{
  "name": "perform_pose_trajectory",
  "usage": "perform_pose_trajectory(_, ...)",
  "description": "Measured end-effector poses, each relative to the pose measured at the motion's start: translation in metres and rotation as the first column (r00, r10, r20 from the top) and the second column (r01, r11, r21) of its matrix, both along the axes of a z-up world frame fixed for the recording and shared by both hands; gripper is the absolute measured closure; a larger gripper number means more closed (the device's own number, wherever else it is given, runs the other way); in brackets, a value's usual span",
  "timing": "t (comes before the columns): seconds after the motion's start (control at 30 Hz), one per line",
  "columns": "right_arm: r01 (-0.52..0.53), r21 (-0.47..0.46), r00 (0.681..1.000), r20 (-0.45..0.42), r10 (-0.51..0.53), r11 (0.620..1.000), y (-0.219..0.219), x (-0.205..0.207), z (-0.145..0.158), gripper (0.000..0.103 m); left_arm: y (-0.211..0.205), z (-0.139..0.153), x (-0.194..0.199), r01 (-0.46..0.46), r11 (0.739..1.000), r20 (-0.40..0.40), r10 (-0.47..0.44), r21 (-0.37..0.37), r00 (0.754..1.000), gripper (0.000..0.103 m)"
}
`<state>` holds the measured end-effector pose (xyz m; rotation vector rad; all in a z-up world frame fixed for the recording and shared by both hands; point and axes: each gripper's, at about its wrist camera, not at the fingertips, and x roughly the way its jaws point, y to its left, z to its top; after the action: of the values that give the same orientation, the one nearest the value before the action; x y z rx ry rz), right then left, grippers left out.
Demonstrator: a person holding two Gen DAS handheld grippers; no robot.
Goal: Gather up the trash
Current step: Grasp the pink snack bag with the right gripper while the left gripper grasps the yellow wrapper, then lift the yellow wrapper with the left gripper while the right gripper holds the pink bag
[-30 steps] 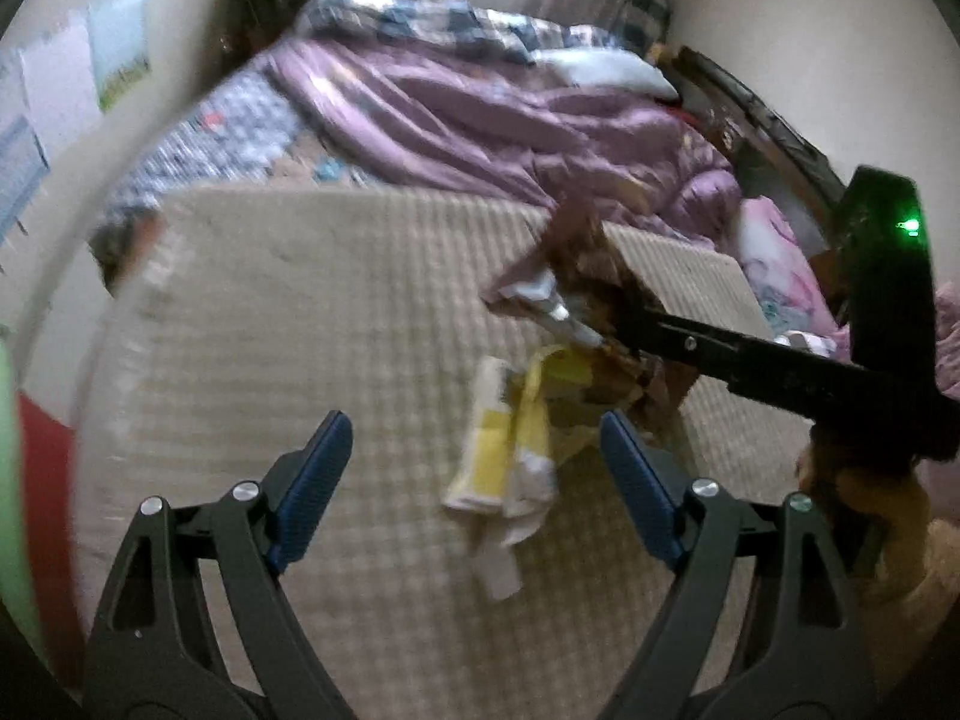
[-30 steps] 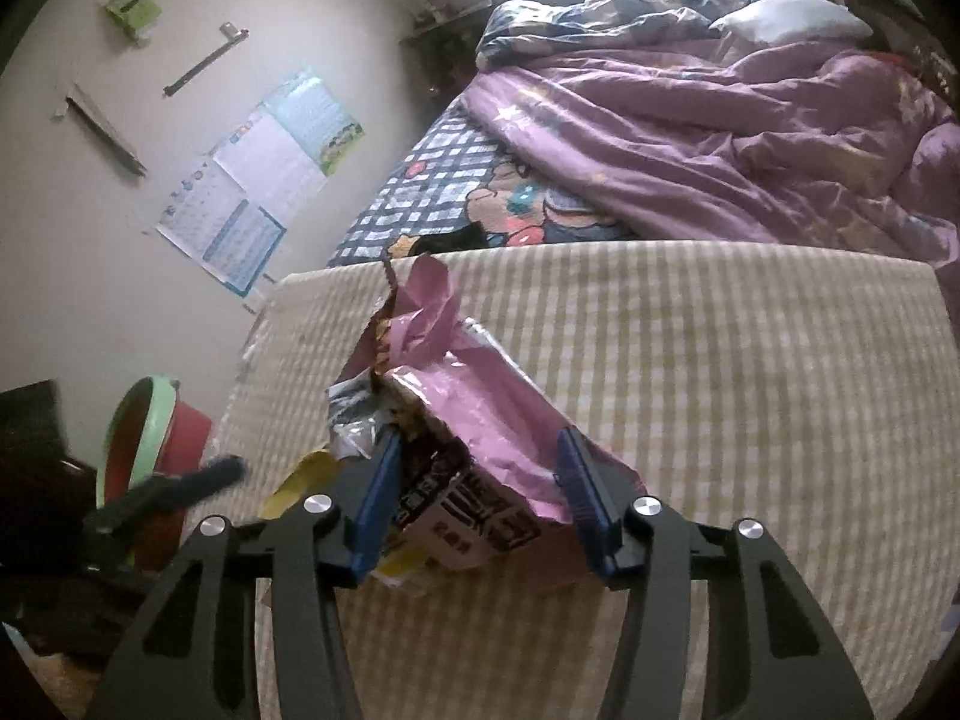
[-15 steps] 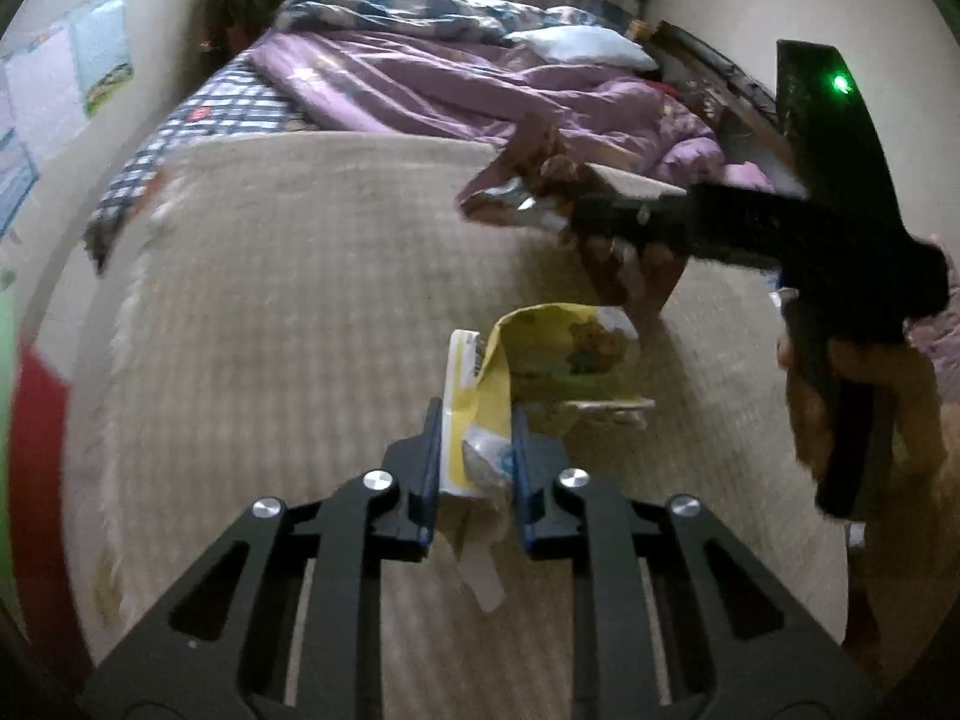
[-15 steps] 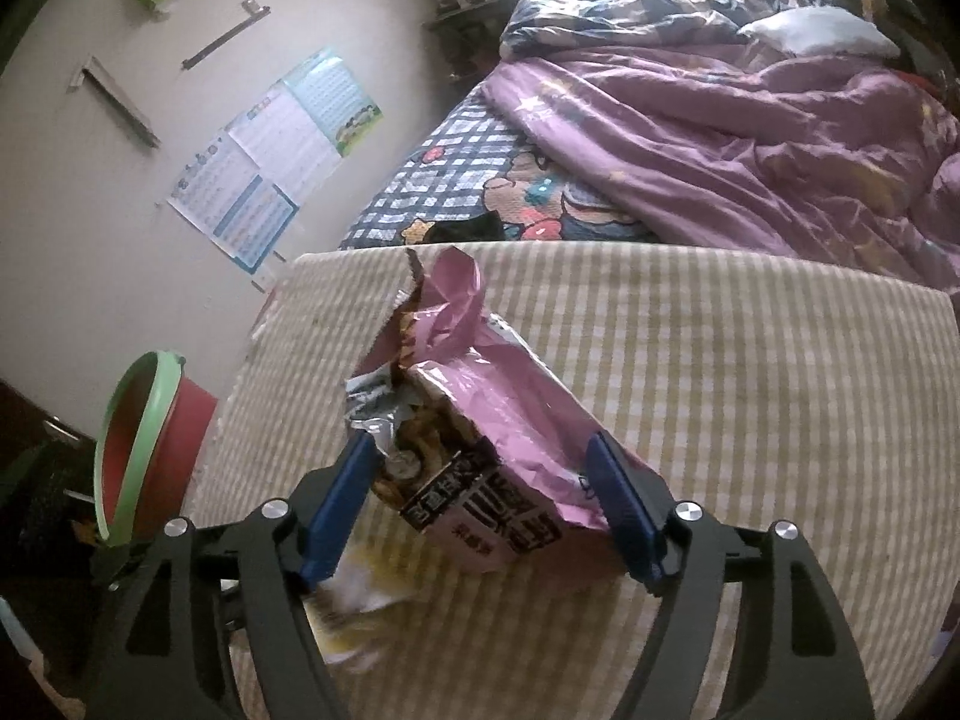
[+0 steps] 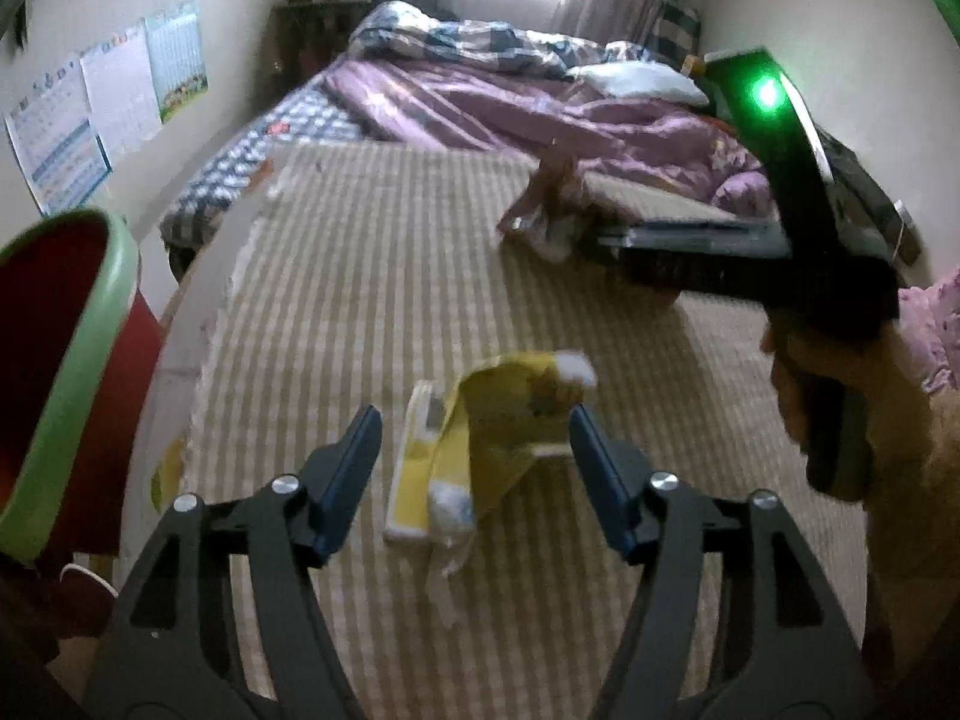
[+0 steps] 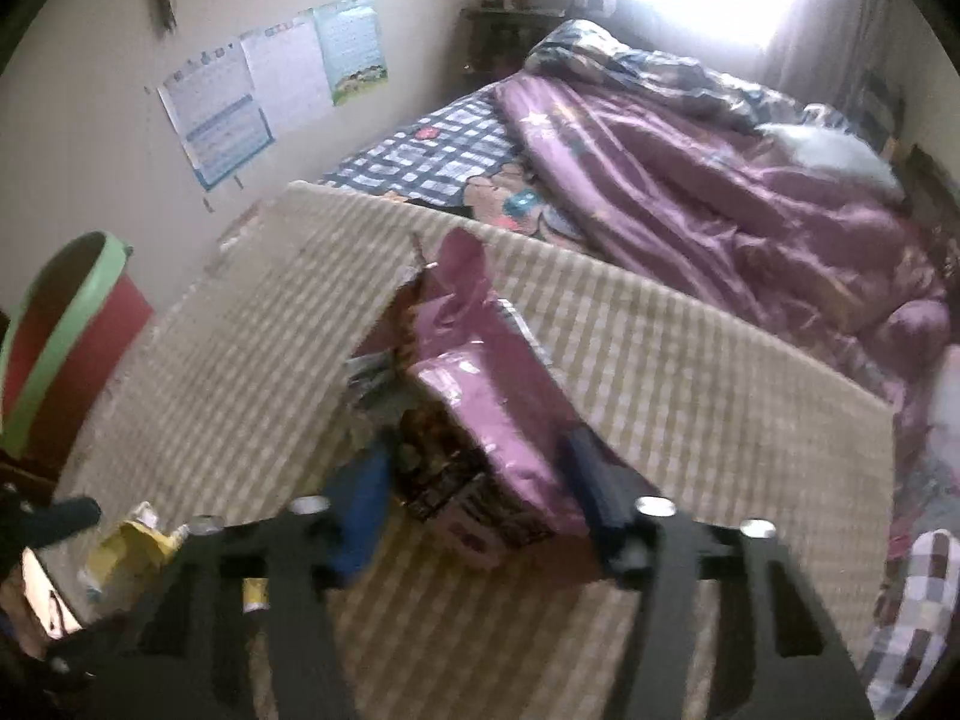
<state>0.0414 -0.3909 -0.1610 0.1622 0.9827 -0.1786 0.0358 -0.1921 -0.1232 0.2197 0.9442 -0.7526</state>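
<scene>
A crumpled yellow wrapper (image 5: 480, 438) lies on the beige checked mat (image 5: 372, 300), between the spread fingers of my left gripper (image 5: 474, 450), which is open around it. It also shows in the right wrist view (image 6: 129, 546) at the lower left. A pink snack bag (image 6: 480, 408) lies on the mat between the fingers of my right gripper (image 6: 480, 498); whether they grip it is unclear from blur. From the left wrist view the bag (image 5: 552, 210) sits at the right gripper's tip.
A red bin with a green rim (image 5: 54, 360) stands at the mat's left edge, also in the right wrist view (image 6: 60, 336). A bed with a purple quilt (image 6: 690, 180) lies behind the mat. Posters (image 6: 270, 84) hang on the left wall.
My left gripper was shut on the yellow wrapper half a second ago and is now open around it. Both views have swung, bringing the bin into sight at left.
</scene>
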Motion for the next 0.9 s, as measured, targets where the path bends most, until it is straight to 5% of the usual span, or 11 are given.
perform_pose_trajectory(0.07, 0.018, 0.040, 0.999, 0.026, -0.019, 0.999, -0.005, -0.005, 0.004, 0.072, -0.003, 0.000, 0.001, -0.005, 1.000, 0.004, 0.005, 0.002, 1.000, 0.044)
perform_pose_trajectory(0.13, 0.031, 0.067, 0.999, 0.042, -0.034, 0.997, -0.008, -0.009, 0.008, 0.083, -0.004, -0.003, 0.004, -0.005, 1.000, -0.015, 0.006, 0.006, 1.000, 0.064)
perform_pose_trajectory(0.3, 0.039, 0.094, 0.996, 0.080, -0.047, 0.995, -0.005, -0.028, 0.020, 0.086, 0.003, -0.003, 0.002, -0.007, 1.000, -0.015, 0.007, 0.009, 1.000, 0.094)
perform_pose_trajectory(0.9, 0.027, 0.225, 0.989, 0.135, -0.059, 0.974, 0.027, -0.069, 0.038, 0.086, 0.034, 0.013, -0.009, -0.062, 0.997, -0.033, 0.061, -0.053, 0.998, 0.100)
